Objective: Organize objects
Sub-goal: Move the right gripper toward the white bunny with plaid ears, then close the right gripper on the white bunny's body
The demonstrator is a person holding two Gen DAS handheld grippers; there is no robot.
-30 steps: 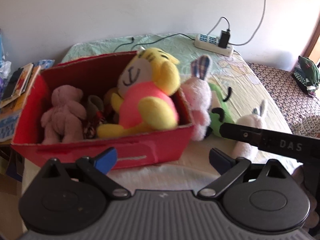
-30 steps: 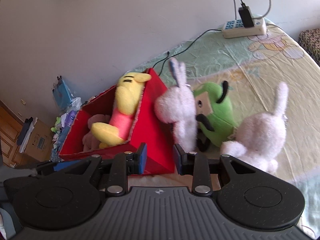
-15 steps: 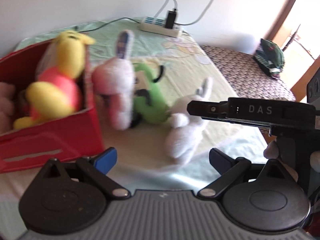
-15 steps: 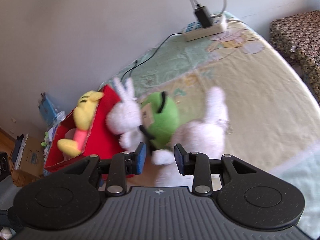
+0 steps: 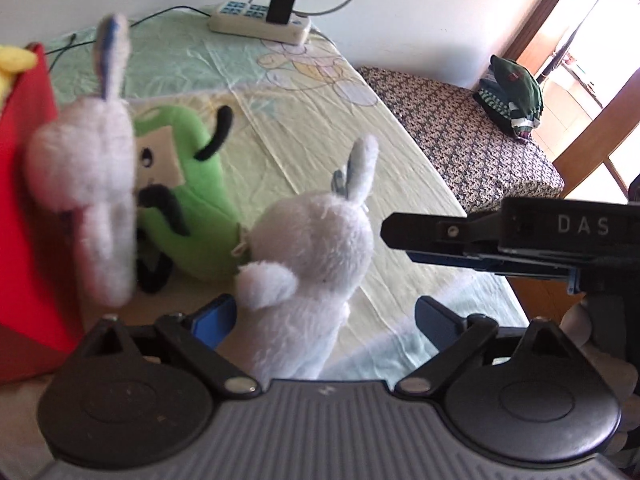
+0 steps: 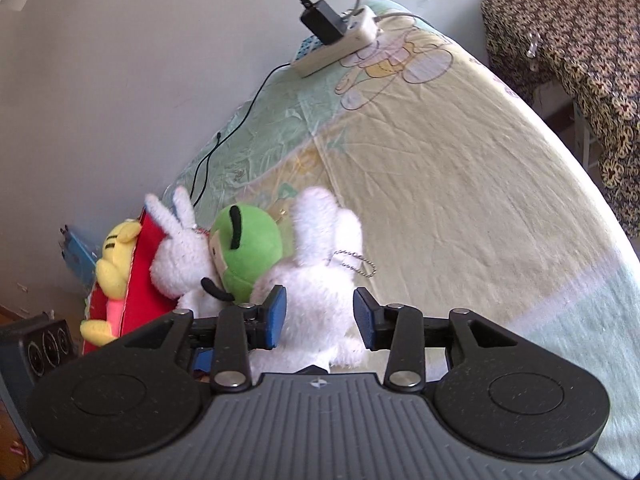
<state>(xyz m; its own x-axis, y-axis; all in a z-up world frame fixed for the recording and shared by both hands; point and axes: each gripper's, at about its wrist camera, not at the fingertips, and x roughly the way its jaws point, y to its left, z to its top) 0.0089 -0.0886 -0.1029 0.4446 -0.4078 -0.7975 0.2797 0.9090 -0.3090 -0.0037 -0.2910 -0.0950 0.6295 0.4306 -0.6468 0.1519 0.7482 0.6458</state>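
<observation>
A white plush rabbit (image 5: 308, 248) lies on the bed sheet, its body between my open left gripper's (image 5: 324, 320) blue pads. My right gripper (image 6: 320, 316) is open around the same rabbit (image 6: 320, 276) from the other side; its black fingers (image 5: 460, 232) show at the right of the left wrist view. A green plush (image 5: 192, 184) (image 6: 248, 248) and a pinkish white rabbit (image 5: 92, 184) (image 6: 180, 252) lean by the red box (image 5: 28, 216) (image 6: 140, 292), which holds a yellow plush (image 6: 114, 256).
A power strip (image 5: 260, 26) (image 6: 340, 44) with a black charger and cables lies at the bed's far end by the wall. A patterned bench (image 5: 460, 132) with folded green clothes (image 5: 514, 100) stands to the right of the bed. A speaker (image 6: 36, 348) sits low left.
Both grippers have swung right from the red box and closed in on the white rabbit. The right gripper's jaws have opened wider and now flank the rabbit.
</observation>
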